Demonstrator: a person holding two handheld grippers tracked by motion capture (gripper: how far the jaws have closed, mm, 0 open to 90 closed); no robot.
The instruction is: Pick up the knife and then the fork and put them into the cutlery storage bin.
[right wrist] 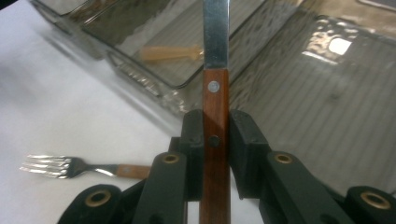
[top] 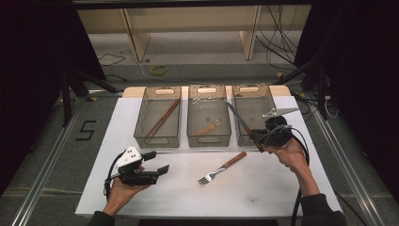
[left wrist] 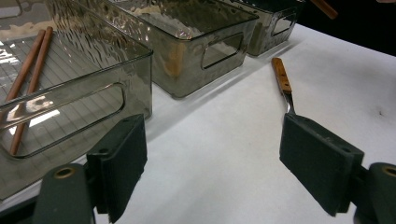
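My right gripper (top: 259, 136) is shut on the wooden handle of a knife (top: 238, 118), whose steel blade slants up and left over the right bin (top: 249, 88). In the right gripper view the pads (right wrist: 240, 140) clamp the knife handle (right wrist: 215, 112) on both sides. A fork (top: 221, 168) with a wooden handle lies on the white table between the two hands; it also lies low and left as the fork (right wrist: 70, 166). My left gripper (top: 157, 162) rests open near the table's front left, nothing between its jaws (left wrist: 212, 158), the fork handle (left wrist: 281, 79) beyond them.
Three smoky clear bins stand in a row at the back. The left bin (top: 157, 141) holds brown chopsticks (top: 163, 117). The middle bin (top: 209, 140) holds a small pale wooden utensil (top: 209, 127). Cables lie on the floor past the table.
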